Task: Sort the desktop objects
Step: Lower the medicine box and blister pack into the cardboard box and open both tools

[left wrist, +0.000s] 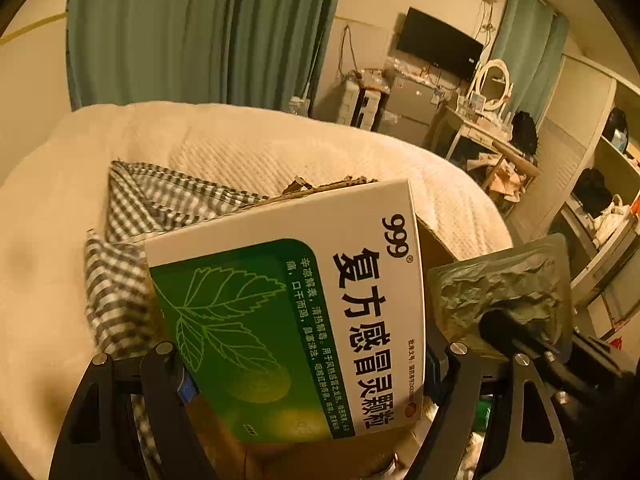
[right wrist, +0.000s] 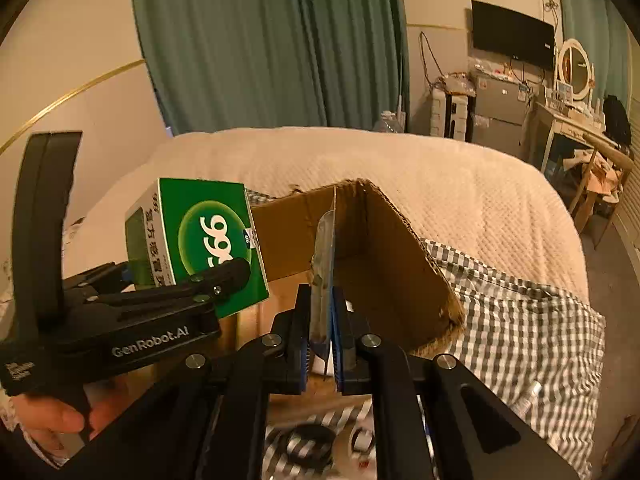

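Right wrist view: right gripper pinches thin blister pack edge-on, left gripper clamps medicine box; both over cardboard box. Risk: pack may twist out, landing outside.

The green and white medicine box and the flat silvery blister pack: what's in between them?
Only the open brown cardboard box behind the green and white medicine box and silvery blister pack; right wrist view.

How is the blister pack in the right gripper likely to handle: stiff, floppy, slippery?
The blister pack is probably light and bendy: it is a thin sheet seen edge-on between the right gripper pads. Its crumpled foil suggests it dents easily. It may twist in this narrow pinch.
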Available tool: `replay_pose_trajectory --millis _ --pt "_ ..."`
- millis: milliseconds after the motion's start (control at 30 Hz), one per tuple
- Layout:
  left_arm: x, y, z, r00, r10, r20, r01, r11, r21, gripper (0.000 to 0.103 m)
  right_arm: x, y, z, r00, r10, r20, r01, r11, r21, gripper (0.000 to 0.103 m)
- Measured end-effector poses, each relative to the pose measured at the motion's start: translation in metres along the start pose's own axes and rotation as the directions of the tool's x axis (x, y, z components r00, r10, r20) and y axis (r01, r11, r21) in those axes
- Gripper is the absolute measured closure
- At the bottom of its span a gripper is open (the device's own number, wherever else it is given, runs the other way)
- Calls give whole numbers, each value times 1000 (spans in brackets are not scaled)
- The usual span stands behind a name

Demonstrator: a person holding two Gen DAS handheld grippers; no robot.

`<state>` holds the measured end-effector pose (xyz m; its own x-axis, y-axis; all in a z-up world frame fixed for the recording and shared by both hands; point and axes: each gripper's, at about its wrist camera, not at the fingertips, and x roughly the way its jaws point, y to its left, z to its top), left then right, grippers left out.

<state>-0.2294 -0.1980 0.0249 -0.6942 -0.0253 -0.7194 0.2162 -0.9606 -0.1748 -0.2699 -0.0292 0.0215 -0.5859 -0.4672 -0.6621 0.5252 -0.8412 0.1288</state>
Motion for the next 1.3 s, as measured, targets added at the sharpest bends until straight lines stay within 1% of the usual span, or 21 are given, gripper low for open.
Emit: replay_pose_trajectory --millis 133,233,333,433,467,533,567,600,633,667,733,833,867,900,933,967,1067,1167,1300 --pt "38 6 14 999 4 -48 -5 1000 -22 21 38 -17 2 999 -50 -8 51 998 24 95" --pt "62 4 17 997 20 -75 -21 1000 -12 21 63 -31 1 999 -50 -21 52 996 68 95" --pt "79 0 13 995 20 -102 -20 1000 -2 21 83 -36 -3 999 -35 -32 37 997 75 95" --pt "93 0 10 988 18 -154 -21 1000 -21 20 91 -39 -7 998 -50 -28 52 996 77 93" --pt "98 1 9 984 20 -179 -26 999 -27 19 91 -40 -8 998 -52 -22 53 995 81 89" --pt "106 4 6 976 37 -213 -46 998 -35 18 86 -42 -9 998 -64 -10 65 994 89 55" --pt "107 5 5 974 47 -222 -56 998 -36 17 80 -44 -9 998 -65 -1 65 994 91 50" --pt "106 4 5 973 55 -226 -64 997 -33 17 75 -43 -9 998 -65 13 63 994 90 48" --pt "103 3 5 972 70 -223 -78 997 -24 17 66 -44 -9 997 -65 32 62 994 89 48" --pt "100 1 5 972 86 -218 -90 996 -9 14 58 -46 -7 997 -64 39 60 995 85 48" --pt "92 -5 6 971 113 -212 -111 994 23 10 41 -48 -3 994 -93 50 89 992 85 47" --pt "78 -13 9 964 163 -212 -152 986 66 0 9 -51 1 993 -97 69 89 990 106 46" --pt "72 -17 10 958 185 -217 -169 981 92 0 -6 -50 0 991 -107 79 98 989 109 46" --pt "61 -18 11 957 211 -201 -195 976 99 0 -18 -48 0 989 -120 83 111 989 102 45" --pt "48 -19 12 960 216 -181 -202 975 94 0 -35 -46 -2 986 -140 93 132 987 91 43" --pt "29 -20 13 967 198 -157 -188 979 79 0 -50 -45 -4 982 -155 107 146 986 84 42" --pt "-15 -21 10 980 145 -133 -142 989 33 0 -90 -44 -11 974 -186 128 176 980 88 42" --pt "-55 -28 0 989 109 -102 -108 994 17 0 -132 -49 -22 968 -209 139 194 974 116 42" --pt "-95 -42 -20 995 73 -67 -72 997 28 0 -177 -51 -42 957 -254 141 236 963 133 41"
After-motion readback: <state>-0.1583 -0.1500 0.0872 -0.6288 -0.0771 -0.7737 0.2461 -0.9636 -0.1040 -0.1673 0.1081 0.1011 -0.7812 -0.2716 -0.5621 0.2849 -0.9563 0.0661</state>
